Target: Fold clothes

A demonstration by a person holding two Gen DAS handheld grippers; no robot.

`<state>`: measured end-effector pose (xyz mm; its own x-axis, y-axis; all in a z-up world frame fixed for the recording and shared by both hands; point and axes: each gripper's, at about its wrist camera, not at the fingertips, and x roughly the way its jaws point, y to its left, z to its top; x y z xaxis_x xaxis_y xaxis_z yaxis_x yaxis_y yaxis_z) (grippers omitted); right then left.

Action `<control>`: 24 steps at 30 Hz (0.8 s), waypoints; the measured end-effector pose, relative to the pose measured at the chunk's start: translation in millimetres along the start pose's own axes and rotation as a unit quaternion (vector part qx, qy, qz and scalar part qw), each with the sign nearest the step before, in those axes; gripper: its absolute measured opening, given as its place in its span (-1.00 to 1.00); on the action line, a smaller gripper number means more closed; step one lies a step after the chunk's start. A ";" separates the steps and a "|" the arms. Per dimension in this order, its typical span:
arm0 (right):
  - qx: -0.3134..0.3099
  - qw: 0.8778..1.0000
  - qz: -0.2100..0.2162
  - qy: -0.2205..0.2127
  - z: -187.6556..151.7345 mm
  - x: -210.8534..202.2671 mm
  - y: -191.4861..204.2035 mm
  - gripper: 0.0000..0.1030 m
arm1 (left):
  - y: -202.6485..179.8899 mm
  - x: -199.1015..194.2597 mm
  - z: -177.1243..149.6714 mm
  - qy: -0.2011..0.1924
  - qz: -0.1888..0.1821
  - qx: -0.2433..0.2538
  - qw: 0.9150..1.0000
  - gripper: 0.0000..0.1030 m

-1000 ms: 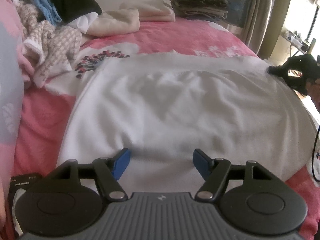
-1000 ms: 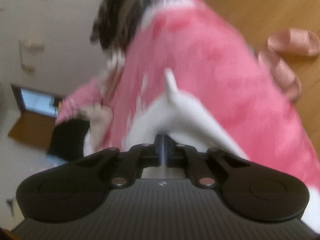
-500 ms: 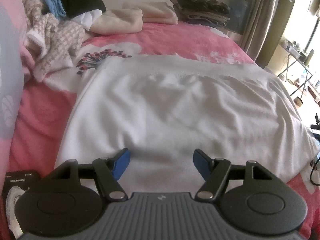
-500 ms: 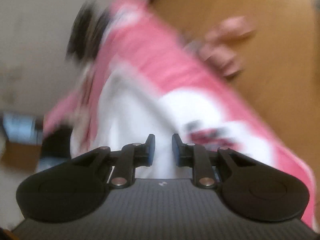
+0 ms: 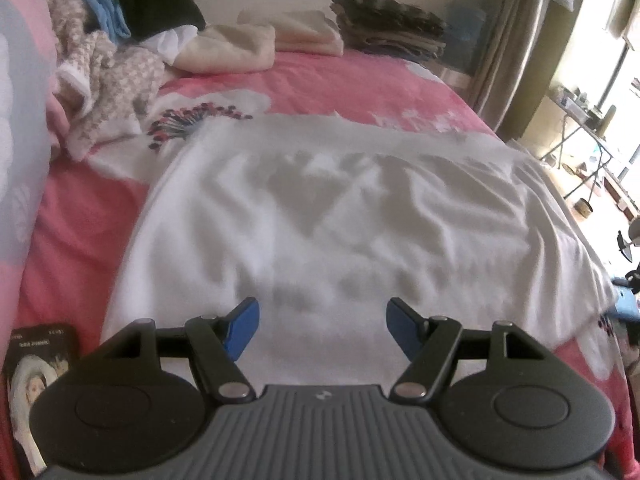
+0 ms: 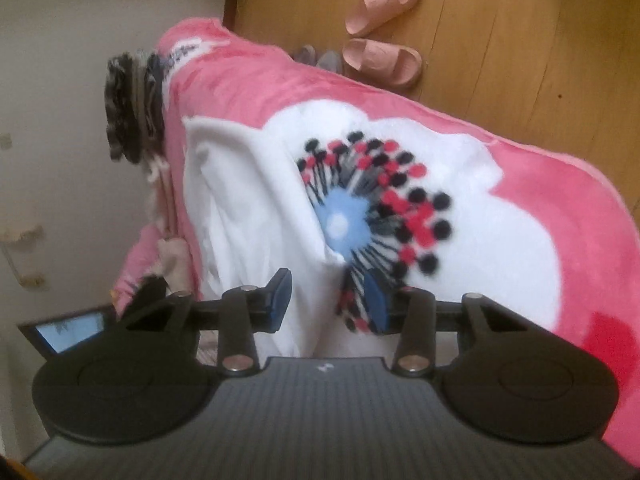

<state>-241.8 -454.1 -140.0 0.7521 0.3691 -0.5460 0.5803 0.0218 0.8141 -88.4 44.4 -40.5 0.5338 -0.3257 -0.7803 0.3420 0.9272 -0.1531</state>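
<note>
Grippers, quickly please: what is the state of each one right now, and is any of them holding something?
Left gripper: open, holding nothing, above the white garment.
Right gripper: open, jaws just been opening, nothing clamped between them.

The garment [image 5: 340,216] lies spread flat on the bed [image 5: 72,240], filling its middle. Behind it, along the far wall, folded piles stand in a row — two folded towels [image 5: 256,44] to the left, a stack of folded clothes [image 5: 392,24] to the right. An unfolded heap of clothes [image 5: 108,68] sits at the bed's far left corner. A small box [image 5: 36,368] rests at the near left edge, beside the left gripper [image 5: 322,330], which hovers over the garment's near hem. In the right wrist view the right gripper [image 6: 326,300] hangs above the garment's edge [image 6: 256,216] — beyond the bed, a pair of slippers [image 6: 384,28] lies on the floor [image 6: 520,40].
</note>
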 end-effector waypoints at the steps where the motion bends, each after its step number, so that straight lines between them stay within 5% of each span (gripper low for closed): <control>1: -0.002 1.000 0.001 -0.008 2.4 1.8 1.2 -0.80 | -0.7 0.2 -2.2 0.003 -0.001 0.001 1.000 0.38; 3: -0.019 1.000 -0.006 -0.016 7.6 3.7 10.0 -0.87 | -0.4 0.3 -5.6 0.006 0.001 0.001 1.000 0.37; 5: -0.100 0.994 0.036 -0.023 5.1 0.2 38.3 -0.88 | 0.8 0.7 -8.5 0.009 0.005 0.000 1.000 0.37; 7: -0.215 0.971 0.096 -0.029 -1.7 -7.6 72.9 -0.89 | 4.4 1.9 -10.6 0.013 0.010 -0.007 1.000 0.36; 8: -0.289 0.948 0.128 -0.031 -8.3 -15.6 88.9 -0.89 | 6.8 2.8 -11.4 0.015 0.011 -0.012 1.000 0.35; 9: -0.339 0.931 0.135 -0.029 -9.9 -19.9 97.4 -0.89 | 9.3 3.6 -12.1 0.015 0.011 -0.018 1.000 0.34; 10: -0.359 0.927 0.109 -0.023 -5.0 -19.3 96.2 -0.90 | 11.4 4.3 -12.9 0.016 0.010 -0.023 1.000 0.34; 14: -0.340 0.940 -0.039 -0.001 21.7 -2.0 66.7 -0.95 | 12.6 5.9 -15.3 0.016 0.013 -0.016 1.000 0.33; 19: -0.381 0.924 0.025 -0.012 10.4 -20.2 86.4 -0.95 | 13.3 6.7 -16.4 0.016 0.013 -0.010 1.000 0.32; 22: -0.357 0.934 -0.033 0.007 19.6 -12.7 68.7 -0.98 | 13.6 7.2 -16.4 0.017 0.015 -0.004 1.000 0.32; 24: -0.370 0.929 0.003 0.002 9.3 -18.5 72.8 -0.98 | 13.6 7.4 -17.8 0.016 0.017 0.002 1.000 0.32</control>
<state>-210.5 -467.9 -72.5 0.7520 0.3749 -0.5422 0.2024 0.6515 0.7311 -93.5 57.9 -59.1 0.5201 -0.2873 -0.8044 0.3273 0.9369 -0.1230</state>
